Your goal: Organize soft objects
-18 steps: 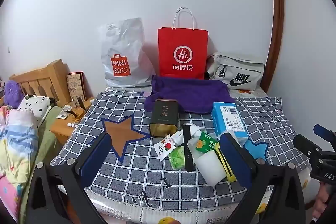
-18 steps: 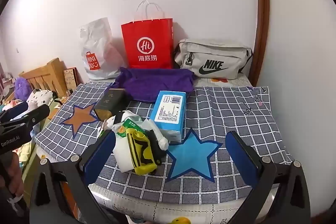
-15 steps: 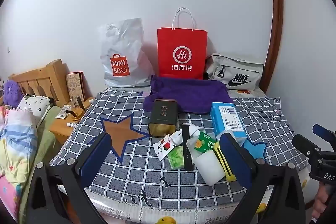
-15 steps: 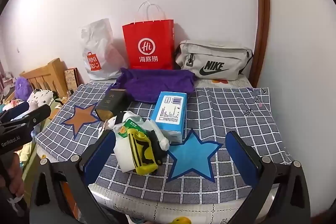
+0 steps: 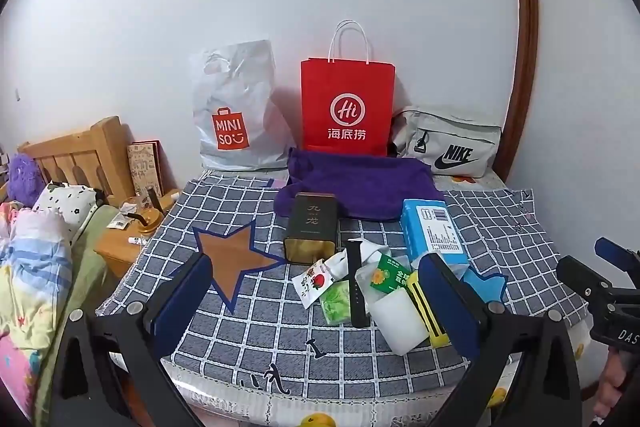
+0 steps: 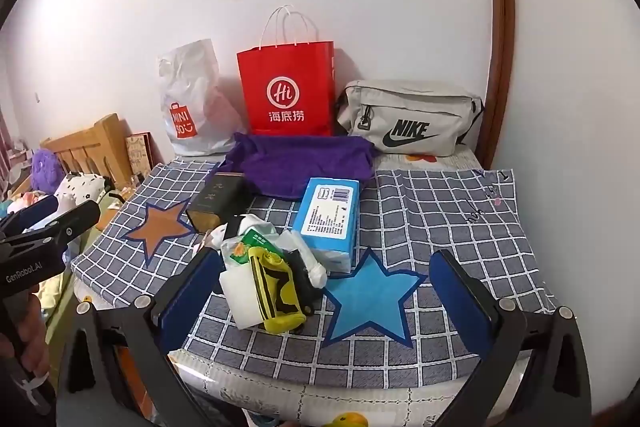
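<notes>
A heap of small things lies on the grey checked cloth (image 5: 260, 339): a yellow sock (image 6: 278, 293), a white foam block (image 5: 398, 321), a green packet (image 5: 390, 273), a black strap (image 5: 356, 279) and a blue tissue pack (image 6: 330, 213). A dark tin (image 5: 312, 229) lies behind the heap, with a purple towel (image 5: 360, 187) further back. My left gripper (image 5: 316, 301) hangs open in front of the heap, its jaws wide apart with nothing between them. My right gripper (image 6: 326, 293) is open too, above the blue star (image 6: 372, 301), holding nothing.
Against the wall stand a white Miniso bag (image 5: 236, 111), a red paper bag (image 5: 347, 107) and a grey Nike pouch (image 6: 408, 119). A wooden headboard (image 5: 76, 155), bedding and a small wooden stand (image 5: 132, 239) sit to the left. An orange star (image 5: 236, 259) marks the cloth.
Both grippers have eased slightly closer to the heap; the scene looks a little nearer. Nothing on the cloth has moved and both stay open.
</notes>
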Available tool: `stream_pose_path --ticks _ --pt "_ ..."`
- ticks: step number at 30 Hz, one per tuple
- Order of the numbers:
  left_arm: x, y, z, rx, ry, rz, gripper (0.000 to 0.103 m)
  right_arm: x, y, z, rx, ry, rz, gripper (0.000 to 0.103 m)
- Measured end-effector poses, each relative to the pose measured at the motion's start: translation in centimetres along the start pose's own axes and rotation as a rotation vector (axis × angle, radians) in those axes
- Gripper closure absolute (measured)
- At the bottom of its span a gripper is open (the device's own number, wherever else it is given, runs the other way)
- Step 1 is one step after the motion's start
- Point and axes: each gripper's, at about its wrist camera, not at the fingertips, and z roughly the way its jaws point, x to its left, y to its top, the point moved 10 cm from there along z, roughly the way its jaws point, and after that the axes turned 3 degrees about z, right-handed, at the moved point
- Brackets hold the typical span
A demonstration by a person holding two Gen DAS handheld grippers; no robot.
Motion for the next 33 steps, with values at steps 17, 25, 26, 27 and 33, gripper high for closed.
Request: stream_pose_path --ticks 17,25,26,27,33 --pt "0.66 -0.24 -0.32 -0.008 0.009 -0.011 0.0 -0.01 -0.11 -0.34 -0.011 0.002 0.002 0.0" --pt "0.66 -0.32 -0.24 -0.008 0.009 -0.01 0.0 0.04 -0.1 -0.36 -0.011 0.002 0.001 0.0" --pt "0.64 -0.32 -0.24 -0.01 0.009 -0.011 0.0 0.04 -0.14 -0.45 -0.013 0.003 -0.001 0.0" --pt "0.62 -0.25 -0.22 -0.009 0.008 -0.01 0.0 0.05 -0.1 -0.46 -0.014 0.002 -0.002 0.0" --pt "0.51 -0.3 -0.28 -0.011 0.009 -0.01 0.0 0.19 -0.13 -0.68 -0.017 0.003 -0.003 0.0"
